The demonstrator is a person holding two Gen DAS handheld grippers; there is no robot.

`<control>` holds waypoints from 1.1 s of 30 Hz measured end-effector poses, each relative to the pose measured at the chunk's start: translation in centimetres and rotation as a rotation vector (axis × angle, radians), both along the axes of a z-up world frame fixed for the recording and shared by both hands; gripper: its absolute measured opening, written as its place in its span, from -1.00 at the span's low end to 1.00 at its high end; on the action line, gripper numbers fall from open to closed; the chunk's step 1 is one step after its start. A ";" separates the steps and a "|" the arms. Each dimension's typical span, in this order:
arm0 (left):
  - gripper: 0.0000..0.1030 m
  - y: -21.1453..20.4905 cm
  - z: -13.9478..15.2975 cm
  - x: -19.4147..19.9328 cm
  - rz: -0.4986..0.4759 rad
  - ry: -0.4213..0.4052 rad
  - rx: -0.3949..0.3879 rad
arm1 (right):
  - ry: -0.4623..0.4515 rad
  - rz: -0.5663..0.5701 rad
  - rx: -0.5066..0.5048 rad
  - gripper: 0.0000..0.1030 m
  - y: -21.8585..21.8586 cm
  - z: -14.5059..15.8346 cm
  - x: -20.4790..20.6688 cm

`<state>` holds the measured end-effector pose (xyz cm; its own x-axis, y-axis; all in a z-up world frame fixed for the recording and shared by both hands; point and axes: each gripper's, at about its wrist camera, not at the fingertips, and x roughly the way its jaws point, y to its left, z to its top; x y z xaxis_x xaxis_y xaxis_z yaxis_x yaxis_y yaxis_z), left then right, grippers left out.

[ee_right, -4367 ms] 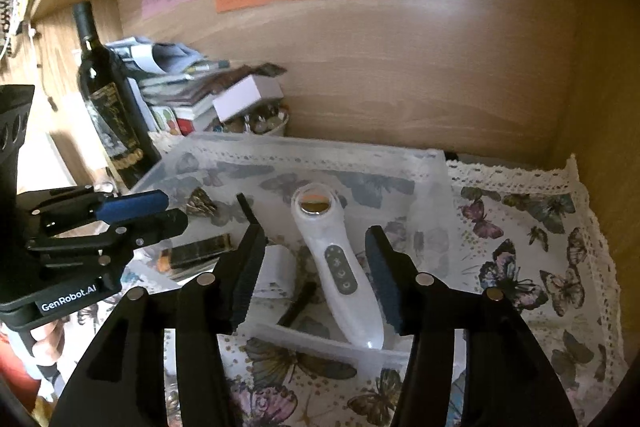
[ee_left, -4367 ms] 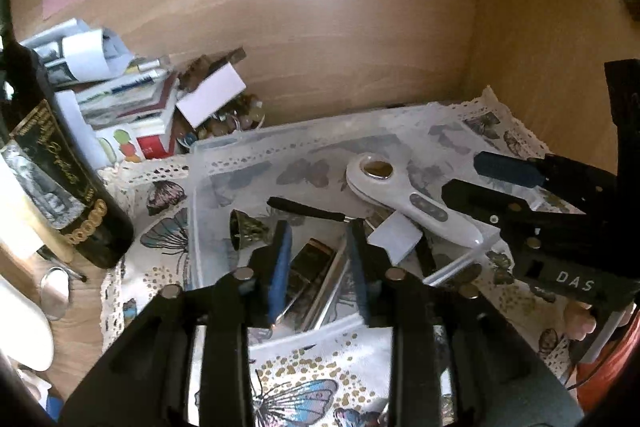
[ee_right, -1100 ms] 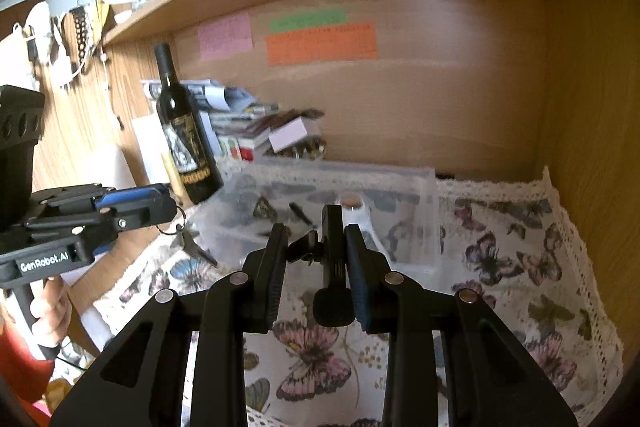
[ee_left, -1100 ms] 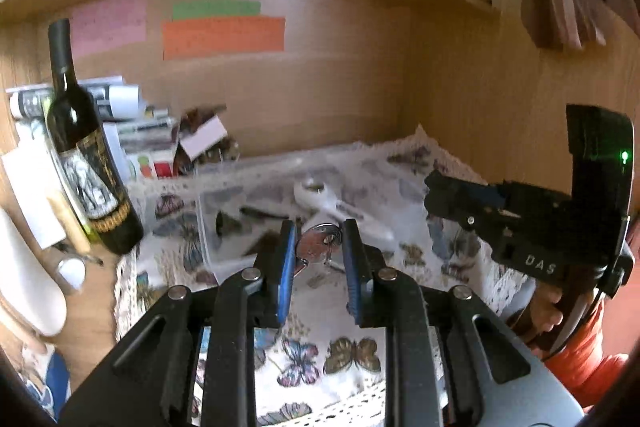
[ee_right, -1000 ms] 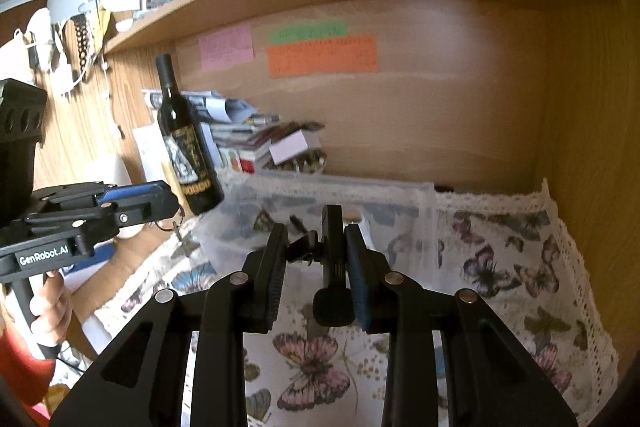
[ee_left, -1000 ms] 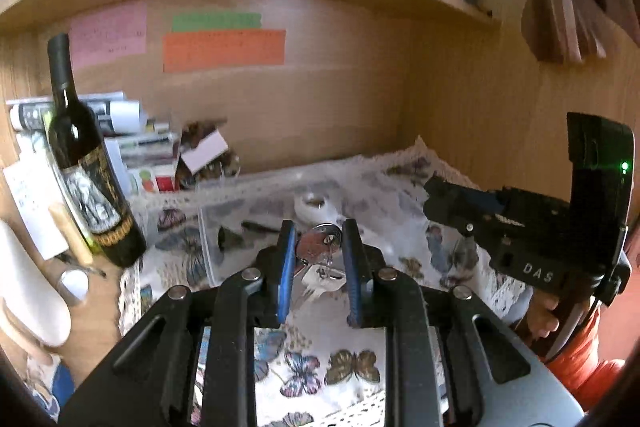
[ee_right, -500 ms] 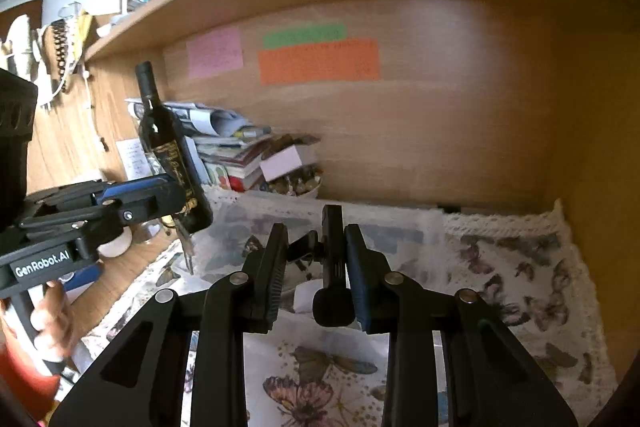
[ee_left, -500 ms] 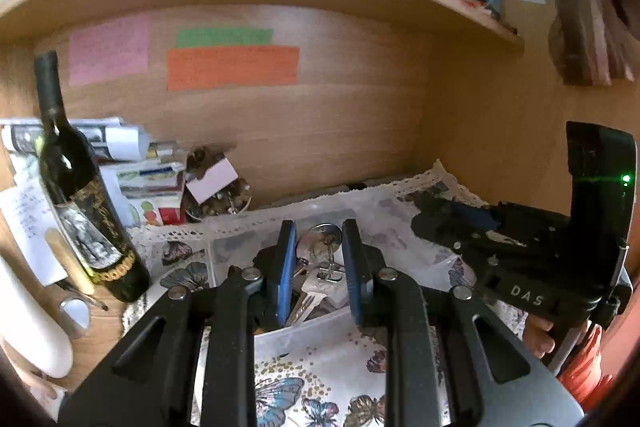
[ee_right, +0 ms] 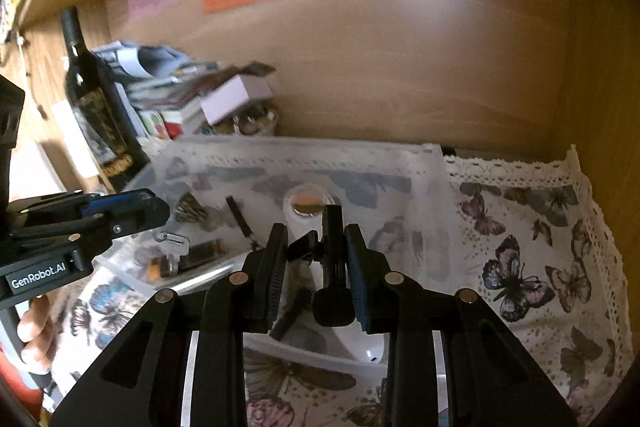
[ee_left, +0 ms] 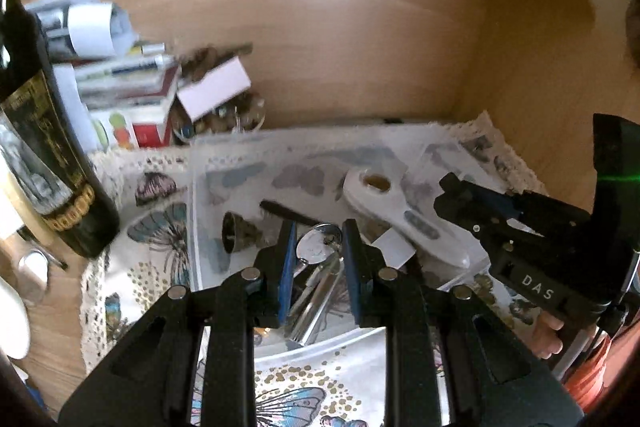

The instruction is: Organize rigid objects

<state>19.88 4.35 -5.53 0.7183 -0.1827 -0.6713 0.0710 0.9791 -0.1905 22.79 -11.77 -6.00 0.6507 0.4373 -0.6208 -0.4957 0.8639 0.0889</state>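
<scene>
My left claw [ee_left: 318, 259] is clamped on a bunch of keys [ee_left: 320, 247]: the round silvery key head sits right between the two fingertips, and the rest of the bunch hangs down and back toward my camera, its long axis running from the tips toward the lower edge of the view. From the right wrist camera I see the same keys [ee_right: 170, 247] dangling below the left claw [ee_right: 132, 213], just above the near left corner of the clear plastic box [ee_right: 434, 163].

My right claw [ee_right: 316, 267] is closed on a black clip-like tool [ee_right: 332, 267] (I can't make out exactly what it is). It stands nearly upright between the fingertips, long axis pointing away from the camera, with a rounded knob at the near end and a short arm jutting left near the far end. It hangs over the near side of the box.

Inside the box [ee_left: 200, 179] lie a white handheld device [ee_left: 396, 211], pointing diagonally with its round head toward the back wall, a small brass bell [ee_left: 236, 237] on its side, and a thin black stick [ee_left: 288, 213]. The box rests on a butterfly-print cloth [ee_right: 520, 267] over the table; a wine bottle [ee_left: 44, 155] stands to its left.
</scene>
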 end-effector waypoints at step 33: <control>0.64 0.2 8.4 -13.5 0.108 -0.376 0.056 | -0.359 0.021 0.161 0.68 -4.3 9.5 -13.2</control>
